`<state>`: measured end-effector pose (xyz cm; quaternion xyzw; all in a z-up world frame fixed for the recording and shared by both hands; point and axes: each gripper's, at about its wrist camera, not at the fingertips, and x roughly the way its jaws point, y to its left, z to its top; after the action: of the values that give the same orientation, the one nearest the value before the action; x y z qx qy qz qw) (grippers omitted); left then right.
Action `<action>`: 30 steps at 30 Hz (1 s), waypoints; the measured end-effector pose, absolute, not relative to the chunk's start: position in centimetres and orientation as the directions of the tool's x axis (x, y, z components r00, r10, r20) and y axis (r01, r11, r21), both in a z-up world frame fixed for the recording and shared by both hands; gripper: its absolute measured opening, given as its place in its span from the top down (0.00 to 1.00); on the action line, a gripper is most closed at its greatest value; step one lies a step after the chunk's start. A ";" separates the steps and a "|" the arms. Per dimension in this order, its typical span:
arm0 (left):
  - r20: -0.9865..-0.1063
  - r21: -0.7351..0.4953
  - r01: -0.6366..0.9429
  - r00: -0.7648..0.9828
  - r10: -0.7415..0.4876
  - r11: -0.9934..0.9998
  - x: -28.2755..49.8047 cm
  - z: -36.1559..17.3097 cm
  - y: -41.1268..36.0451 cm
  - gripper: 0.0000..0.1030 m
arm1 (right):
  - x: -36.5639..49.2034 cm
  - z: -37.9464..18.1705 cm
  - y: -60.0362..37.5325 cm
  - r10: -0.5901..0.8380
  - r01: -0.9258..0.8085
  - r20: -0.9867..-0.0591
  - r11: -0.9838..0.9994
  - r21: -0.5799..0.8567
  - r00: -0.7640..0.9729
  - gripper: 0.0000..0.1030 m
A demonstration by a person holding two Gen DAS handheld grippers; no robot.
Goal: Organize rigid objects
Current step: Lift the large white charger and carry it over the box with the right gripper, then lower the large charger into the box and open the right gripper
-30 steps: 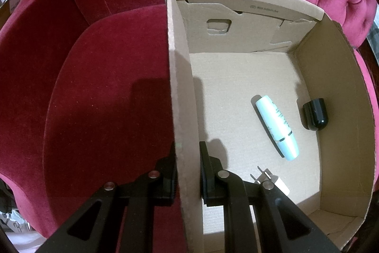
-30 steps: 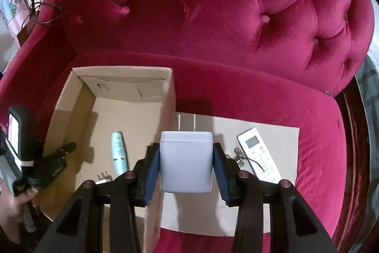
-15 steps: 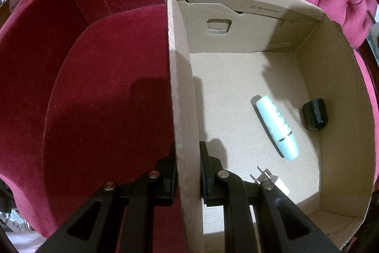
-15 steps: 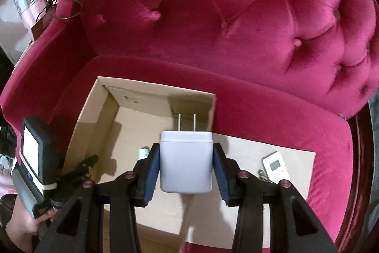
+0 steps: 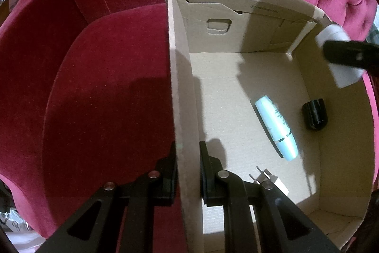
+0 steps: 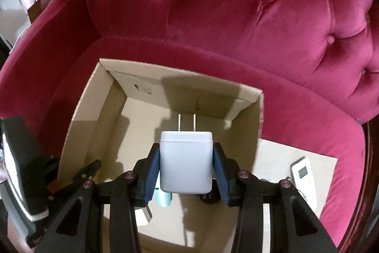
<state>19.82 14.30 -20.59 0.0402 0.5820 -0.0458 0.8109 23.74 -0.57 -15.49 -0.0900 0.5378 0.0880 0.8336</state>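
On the red velvet sofa seat (image 6: 296, 110) stands an open cardboard box (image 5: 241, 91), its floor bare in the middle.

Left side: the left gripper (image 5: 188, 172) has its jaws pressed onto the box's left wall, one pad outside and one inside, pinching the cardboard. Judged purpose: steadying the box on a soft cushion. That grip should be held firm until the drop is made.

Box contents, left to right in the left wrist view: a small white plug (image 5: 272, 180) at the near edge, a pale blue tube (image 5: 276, 127) lying on its side, a black cap (image 5: 315, 114) near the right wall.

Right side: the right gripper (image 6: 187, 165) pinches a white charger block (image 6: 186, 161) by its two flat sides, prongs pointing away from the camera, hanging over the box's open top and touching nothing. Outside the box, on a cardboard sheet (image 6: 279, 158), lies a white remote (image 6: 304, 172).

Recommendation: lower the charger toward the clear floor at the far end, well apart from the tube and the cap, bring it close to the bottom before spreading the jaws, and keep it clear of the right wall. Risk as judged: released from height, it may bounce or knock the tube.
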 end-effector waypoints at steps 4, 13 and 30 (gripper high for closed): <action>-0.948 0.014 0.125 0.318 -0.026 0.992 19.9 -20.6 14.4 0.84 | 24.4 -17.5 -0.2 0.038 -0.237 -0.926 0.970 -0.057 0.376 0.56; -0.948 0.017 0.125 0.318 -0.024 0.992 20.0 -20.7 14.4 0.84 | 25.2 -21.5 0.5 0.023 -0.226 -0.947 0.973 -0.053 0.321 0.56; -0.949 0.016 0.128 0.313 -0.025 0.992 20.2 -20.6 14.4 0.84 | 26.0 -23.5 -0.1 0.034 -0.211 -0.959 0.977 -0.027 0.281 0.55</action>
<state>20.16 14.40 -20.56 0.0440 0.5842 -0.0471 0.8090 26.04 -0.09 -23.50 -0.0744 0.5947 0.0771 0.7968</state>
